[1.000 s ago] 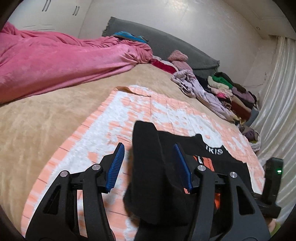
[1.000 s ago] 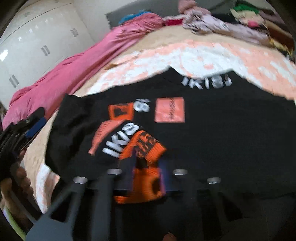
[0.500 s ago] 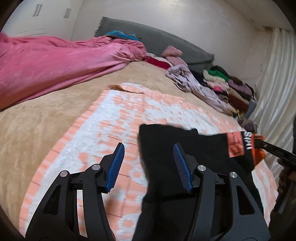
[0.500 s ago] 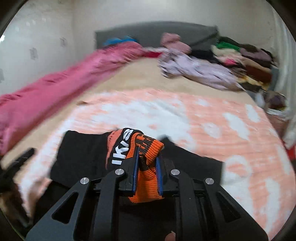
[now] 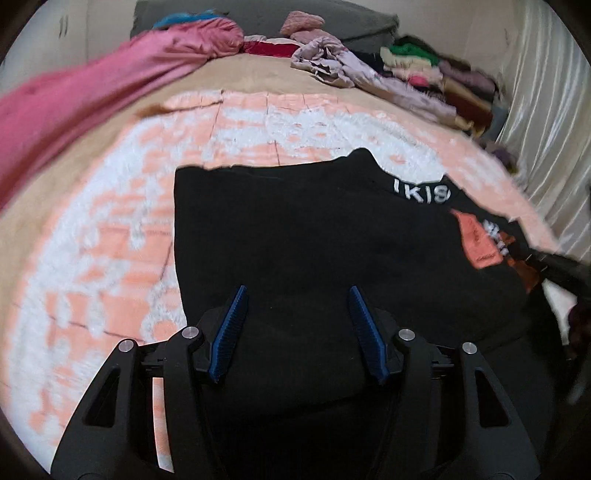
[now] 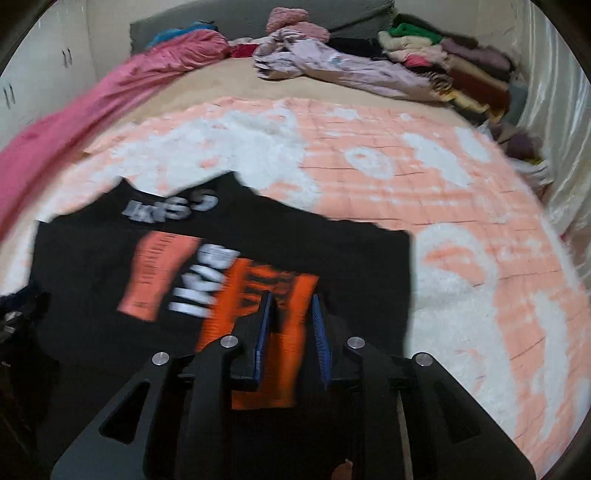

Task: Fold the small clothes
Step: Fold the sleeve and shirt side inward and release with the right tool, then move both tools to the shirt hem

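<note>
A small black top [image 5: 314,240] with white lettering and orange patches lies spread on the orange-and-white blanket [image 5: 110,229]. My left gripper [image 5: 297,314] is open and empty, hovering over the top's black left part. In the right wrist view the top [image 6: 92,266] lies at the lower left. My right gripper [image 6: 291,314] is shut on its orange ribbed cuff [image 6: 280,314], low over the garment. The right gripper's tip shows at the right edge of the left wrist view [image 5: 554,262].
A pink quilt [image 5: 92,88] lies along the bed's left side. A lilac garment [image 6: 343,70] and a stack of folded clothes [image 6: 461,62] sit at the far right by the curtain [image 5: 554,110]. A grey headboard [image 6: 229,14] is at the back.
The top, held up half a second ago, now lies flat on the blanket. My right gripper has lowered the orange cuff onto it. My left gripper has moved over the black fabric.
</note>
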A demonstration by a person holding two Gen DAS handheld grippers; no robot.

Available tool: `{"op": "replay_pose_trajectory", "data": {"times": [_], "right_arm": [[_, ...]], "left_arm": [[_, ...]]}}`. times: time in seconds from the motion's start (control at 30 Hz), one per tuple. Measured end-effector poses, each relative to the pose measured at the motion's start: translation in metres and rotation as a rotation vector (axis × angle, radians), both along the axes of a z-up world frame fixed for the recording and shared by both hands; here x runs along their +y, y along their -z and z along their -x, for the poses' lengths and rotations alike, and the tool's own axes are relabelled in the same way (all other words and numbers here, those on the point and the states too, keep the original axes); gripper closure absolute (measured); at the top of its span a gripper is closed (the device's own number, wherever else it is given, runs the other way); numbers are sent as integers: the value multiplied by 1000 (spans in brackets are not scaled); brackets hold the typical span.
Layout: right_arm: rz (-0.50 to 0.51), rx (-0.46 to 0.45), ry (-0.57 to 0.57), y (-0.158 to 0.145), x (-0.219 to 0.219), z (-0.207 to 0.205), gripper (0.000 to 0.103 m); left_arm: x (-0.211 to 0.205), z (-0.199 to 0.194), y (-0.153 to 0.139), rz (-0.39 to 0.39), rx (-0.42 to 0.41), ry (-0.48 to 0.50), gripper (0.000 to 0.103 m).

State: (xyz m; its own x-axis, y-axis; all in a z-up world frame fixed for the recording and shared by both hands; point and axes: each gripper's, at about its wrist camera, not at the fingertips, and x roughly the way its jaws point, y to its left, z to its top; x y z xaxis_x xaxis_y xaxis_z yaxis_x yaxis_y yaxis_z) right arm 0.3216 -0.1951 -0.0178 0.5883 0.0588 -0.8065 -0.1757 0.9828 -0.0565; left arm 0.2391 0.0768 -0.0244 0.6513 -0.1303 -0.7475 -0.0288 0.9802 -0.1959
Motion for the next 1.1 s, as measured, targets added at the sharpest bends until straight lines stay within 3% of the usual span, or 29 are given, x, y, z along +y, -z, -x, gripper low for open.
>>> {"op": "replay_pose_trajectory", "data": {"times": [0.13,0.27,0.43,0.53,0.6,0.7,1.0,1.1], "right_arm": [[5,-64,21,-9,-12,11,77],[-86,-160,-62,-36,-5,39,74],[-104,-140,-207,-33,31,56,70],[-62,-74,-197,-15,40,51,70],[-45,-1,-166,6,39,41,70],[-60,-8,-157,12,37,42,70],[-117,-56,-151,-12,31,63,63],[-129,-73,-152,-18,29,73,61]], "left_arm": [[5,5,-1,19,-15,10,53],[3,15,-16,0,-48,0,54],[-7,28,-29,-48,-90,28,53],[-9,26,-18,-96,-46,21,53],[-6,23,-11,-71,-27,19,53],[-2,24,-12,-53,-30,16,53],[7,45,-37,-14,-100,-8,53],[9,52,-44,-25,-110,-20,47]]}}
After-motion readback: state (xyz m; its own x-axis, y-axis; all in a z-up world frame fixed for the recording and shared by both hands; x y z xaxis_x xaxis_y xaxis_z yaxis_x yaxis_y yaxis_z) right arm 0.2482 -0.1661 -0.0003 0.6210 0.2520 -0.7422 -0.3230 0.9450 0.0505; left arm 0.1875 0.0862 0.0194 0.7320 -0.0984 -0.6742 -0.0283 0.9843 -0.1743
